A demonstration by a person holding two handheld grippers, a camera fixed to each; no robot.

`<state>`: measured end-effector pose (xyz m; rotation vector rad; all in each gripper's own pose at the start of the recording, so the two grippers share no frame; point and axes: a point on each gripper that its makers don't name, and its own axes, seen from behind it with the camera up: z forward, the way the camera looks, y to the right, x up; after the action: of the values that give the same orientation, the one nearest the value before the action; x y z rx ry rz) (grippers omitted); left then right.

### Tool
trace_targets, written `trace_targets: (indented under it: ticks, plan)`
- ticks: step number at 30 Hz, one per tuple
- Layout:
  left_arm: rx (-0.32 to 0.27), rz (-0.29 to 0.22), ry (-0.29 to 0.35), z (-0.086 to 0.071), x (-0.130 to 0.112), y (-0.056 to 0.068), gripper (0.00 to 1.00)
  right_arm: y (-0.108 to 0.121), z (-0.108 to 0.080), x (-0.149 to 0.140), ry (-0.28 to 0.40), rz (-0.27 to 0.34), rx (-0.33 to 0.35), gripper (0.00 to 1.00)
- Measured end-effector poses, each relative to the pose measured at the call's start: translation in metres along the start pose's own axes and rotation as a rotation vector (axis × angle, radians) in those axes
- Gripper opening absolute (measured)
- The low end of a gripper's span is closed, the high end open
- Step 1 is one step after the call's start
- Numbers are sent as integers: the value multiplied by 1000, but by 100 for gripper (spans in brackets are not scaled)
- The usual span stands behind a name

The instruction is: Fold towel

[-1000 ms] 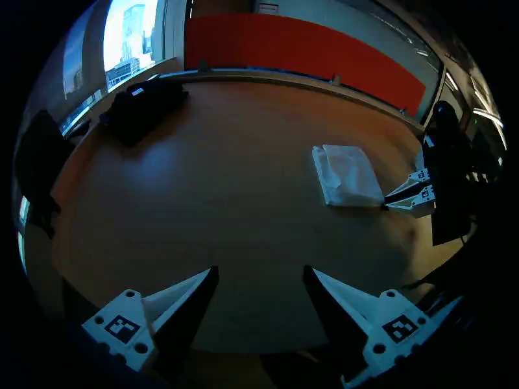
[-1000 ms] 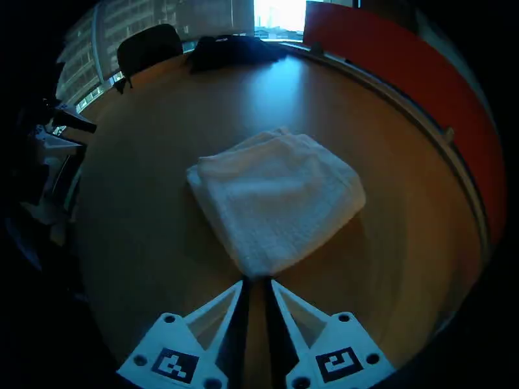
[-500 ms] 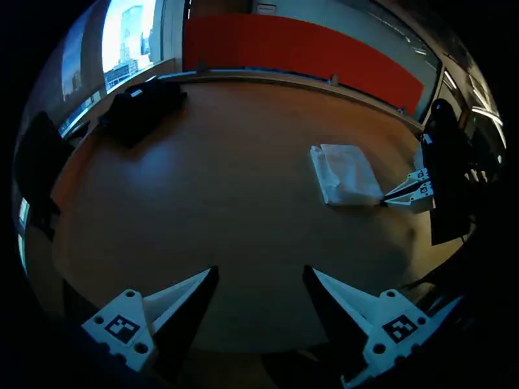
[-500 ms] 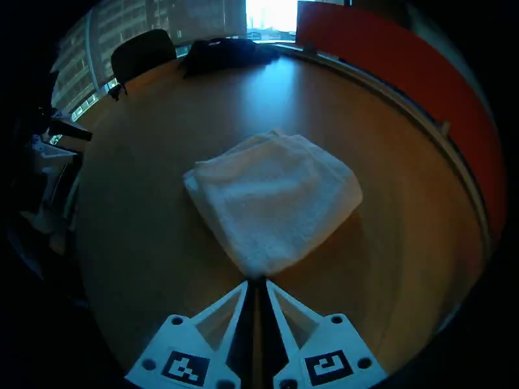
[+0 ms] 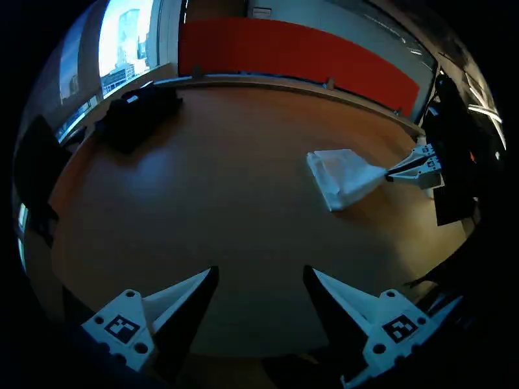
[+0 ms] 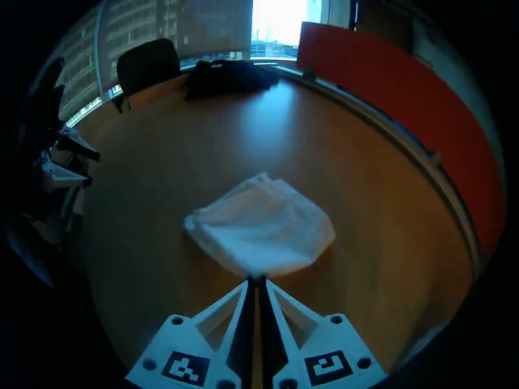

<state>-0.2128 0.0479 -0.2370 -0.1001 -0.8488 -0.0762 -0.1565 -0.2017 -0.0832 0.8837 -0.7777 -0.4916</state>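
Right gripper view shows the right gripper (image 6: 257,281) clenched on a corner of the soft, probably limp towel (image 6: 259,223); left gripper (image 5: 259,270) released.

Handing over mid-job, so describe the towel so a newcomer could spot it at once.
On the big wooden table beside the red wall panel, look just ahead of the right gripper. The towel is the folded white cloth there, its near corner pinched in that gripper. Its neighbour, a black bag, is dark and lies far off by the window.
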Motion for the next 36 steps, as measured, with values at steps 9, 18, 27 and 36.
trace_targets:
  ticks: [9,18,27,36]
  plan:
    - [-18,18,31,2,15,5,96,25,-26,66,116,-47,-39,4]
    - [-33,32,49,3,27,8,97,53,-54,115,190,-86,-86,4]
    - [-46,37,59,5,34,11,97,93,-85,126,215,-64,-150,4]
    - [-62,48,57,9,39,17,97,147,-118,120,215,-28,-249,4]
